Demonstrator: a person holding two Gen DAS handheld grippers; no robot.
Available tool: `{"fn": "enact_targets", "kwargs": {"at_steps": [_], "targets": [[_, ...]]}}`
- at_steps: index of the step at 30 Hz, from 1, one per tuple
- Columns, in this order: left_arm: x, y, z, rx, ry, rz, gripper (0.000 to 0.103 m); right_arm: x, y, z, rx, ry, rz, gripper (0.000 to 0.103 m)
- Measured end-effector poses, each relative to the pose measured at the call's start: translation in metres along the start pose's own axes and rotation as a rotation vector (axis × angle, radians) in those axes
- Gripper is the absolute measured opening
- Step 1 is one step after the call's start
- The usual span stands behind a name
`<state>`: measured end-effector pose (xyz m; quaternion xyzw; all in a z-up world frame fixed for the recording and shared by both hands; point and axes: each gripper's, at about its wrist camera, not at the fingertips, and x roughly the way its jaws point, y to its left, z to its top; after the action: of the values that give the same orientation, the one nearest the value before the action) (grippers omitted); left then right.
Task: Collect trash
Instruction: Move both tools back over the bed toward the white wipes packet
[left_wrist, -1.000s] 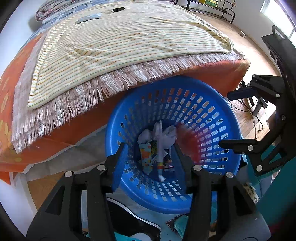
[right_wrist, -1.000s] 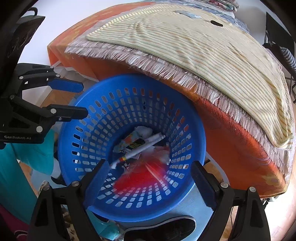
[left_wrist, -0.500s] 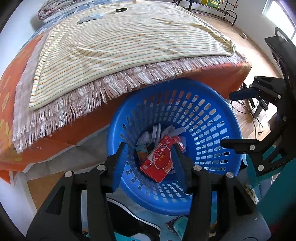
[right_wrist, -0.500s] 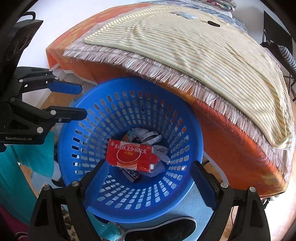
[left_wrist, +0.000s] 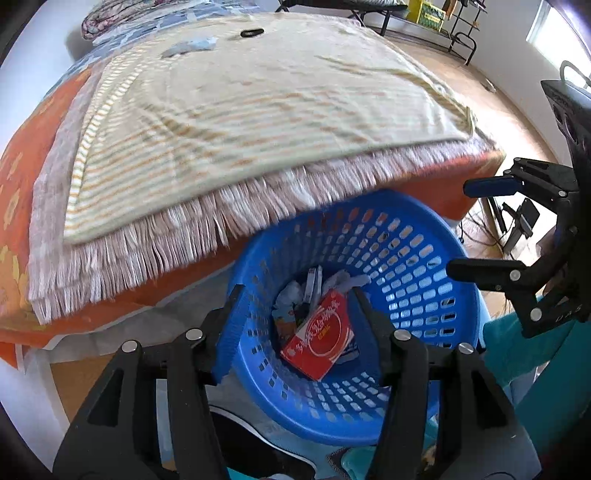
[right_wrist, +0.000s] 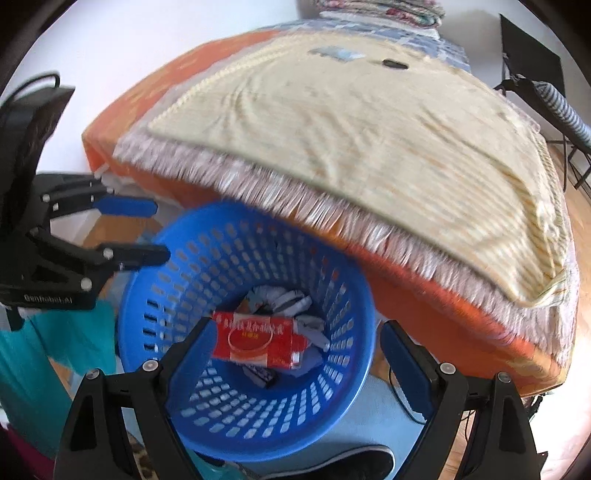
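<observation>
A blue perforated basket (left_wrist: 436, 258) (right_wrist: 155, 295) stands on the floor against the bed. In it lies a red box (left_wrist: 321, 343) (right_wrist: 258, 338) on top of crumpled paper and wrappers (left_wrist: 291, 295) (right_wrist: 291, 302). My left gripper (left_wrist: 299, 325) is open and empty above the basket's near rim; it also shows in the right wrist view (right_wrist: 144, 229). My right gripper (right_wrist: 295, 358) is open and empty over the basket; it also shows in the left wrist view (left_wrist: 476, 225). On the bed lie a pale scrap (left_wrist: 188, 46) (right_wrist: 336, 53) and a small black object (left_wrist: 252, 32) (right_wrist: 395, 64).
The bed has an orange sheet (left_wrist: 22, 177) and a striped fringed blanket (left_wrist: 258, 103) (right_wrist: 369, 122) hanging over the basket's far rim. A black shoe (right_wrist: 332, 465) and teal cloth (right_wrist: 44, 362) lie on the floor nearby. A metal rack (left_wrist: 443, 26) stands at the far wall.
The red box fell into the basket and came to rest on the other trash. Both grippers have since tilted up and back, so more of the bed shows.
</observation>
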<state>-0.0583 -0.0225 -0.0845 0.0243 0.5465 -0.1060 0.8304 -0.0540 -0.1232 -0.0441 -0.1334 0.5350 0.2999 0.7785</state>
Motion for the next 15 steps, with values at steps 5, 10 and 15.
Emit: {"fn": "enact_targets", "kwargs": {"at_steps": [5, 10, 15], "targets": [[-0.010, 0.010, 0.023, -0.025, -0.035, -0.015, 0.057, -0.017, -0.014, 0.020, 0.037, -0.092, -0.013, 0.091], [-0.018, 0.027, 0.053, -0.072, -0.066, -0.012, 0.057, -0.023, -0.034, 0.045, 0.089, -0.131, -0.020, 0.092], [-0.022, 0.051, 0.090, -0.111, -0.108, 0.018, 0.072, -0.024, -0.048, 0.070, 0.133, -0.160, -0.030, 0.097]]}}
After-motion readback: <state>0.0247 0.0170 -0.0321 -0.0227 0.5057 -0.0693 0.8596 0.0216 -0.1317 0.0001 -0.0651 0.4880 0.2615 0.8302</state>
